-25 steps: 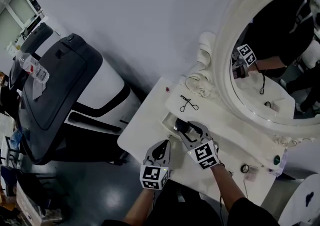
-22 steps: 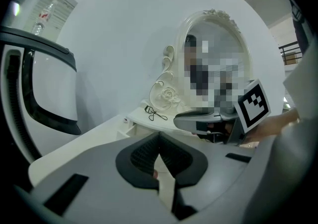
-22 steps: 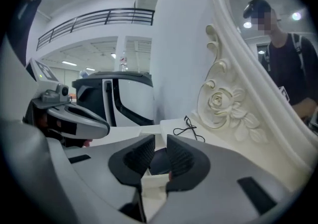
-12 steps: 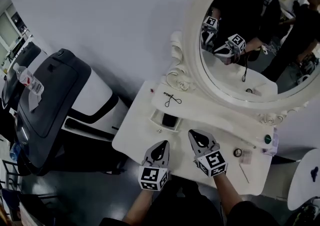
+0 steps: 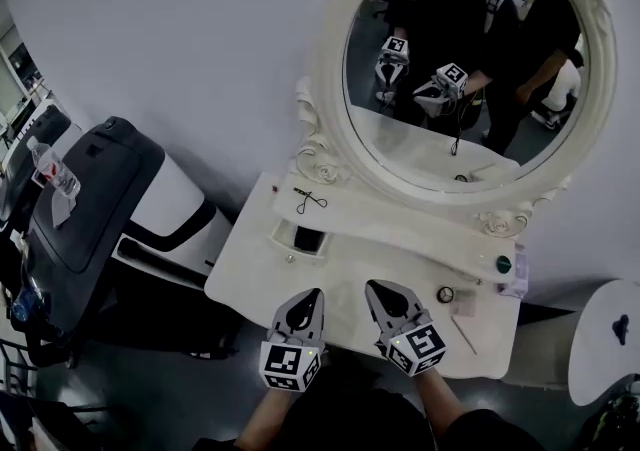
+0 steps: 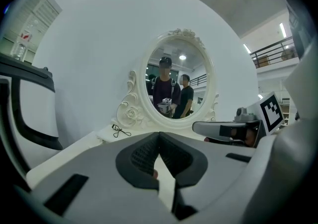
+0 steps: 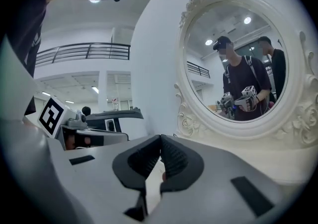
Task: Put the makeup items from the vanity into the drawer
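Note:
The white vanity carries a small open drawer at its left, with a dark item lying inside. A black eyelash curler rests on the raised shelf under the mirror and also shows as the eyelash curler in the left gripper view. At the right end lie a ring-shaped item, a small pale case, a thin stick and a green-capped item. My left gripper and right gripper hover side by side over the front edge, both shut and empty. Their jaws meet at left gripper and right gripper.
An oval ornate mirror rises behind the shelf and reflects the person and both grippers. A large black-and-white machine stands left of the vanity, with a water bottle on it. A round white stool sits at the right.
My right gripper pulled back from the drawer to the front edge and closed; the dark item stays in the drawer. The head view rose, showing the whole mirror.

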The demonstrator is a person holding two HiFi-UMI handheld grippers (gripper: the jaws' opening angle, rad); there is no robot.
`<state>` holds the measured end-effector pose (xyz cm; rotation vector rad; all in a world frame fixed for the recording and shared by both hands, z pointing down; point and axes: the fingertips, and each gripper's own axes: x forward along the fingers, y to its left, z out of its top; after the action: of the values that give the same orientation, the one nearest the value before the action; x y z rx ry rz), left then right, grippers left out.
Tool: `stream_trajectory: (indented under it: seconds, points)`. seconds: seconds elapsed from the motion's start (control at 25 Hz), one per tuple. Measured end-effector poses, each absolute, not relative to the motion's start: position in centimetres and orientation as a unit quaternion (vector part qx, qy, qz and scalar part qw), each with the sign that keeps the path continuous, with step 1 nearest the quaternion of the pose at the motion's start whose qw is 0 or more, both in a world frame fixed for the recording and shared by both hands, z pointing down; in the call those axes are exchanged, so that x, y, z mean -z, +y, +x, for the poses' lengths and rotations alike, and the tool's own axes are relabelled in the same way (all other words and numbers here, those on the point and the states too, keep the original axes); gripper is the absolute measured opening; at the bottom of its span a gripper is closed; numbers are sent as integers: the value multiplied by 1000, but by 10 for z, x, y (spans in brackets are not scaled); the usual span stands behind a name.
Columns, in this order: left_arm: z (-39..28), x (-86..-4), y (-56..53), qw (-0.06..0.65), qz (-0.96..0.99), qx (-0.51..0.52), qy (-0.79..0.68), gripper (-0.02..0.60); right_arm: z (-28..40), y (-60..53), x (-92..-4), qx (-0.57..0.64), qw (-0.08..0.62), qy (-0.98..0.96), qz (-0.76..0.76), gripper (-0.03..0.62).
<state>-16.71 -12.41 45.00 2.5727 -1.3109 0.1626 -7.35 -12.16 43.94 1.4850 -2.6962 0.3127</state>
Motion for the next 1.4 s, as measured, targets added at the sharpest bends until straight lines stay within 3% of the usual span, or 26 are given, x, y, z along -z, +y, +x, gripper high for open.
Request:
stream_trajectory:
  seconds: [0.68, 1.4]
  points:
    - [-58, -431, 10, 104, 858, -42, -502, 14, 15, 6, -422, -94, -20, -907, 410, 23]
    - [-54, -422, 48, 95, 856, -47, -505, 15, 15, 43, -411, -86, -40, -906, 411, 23]
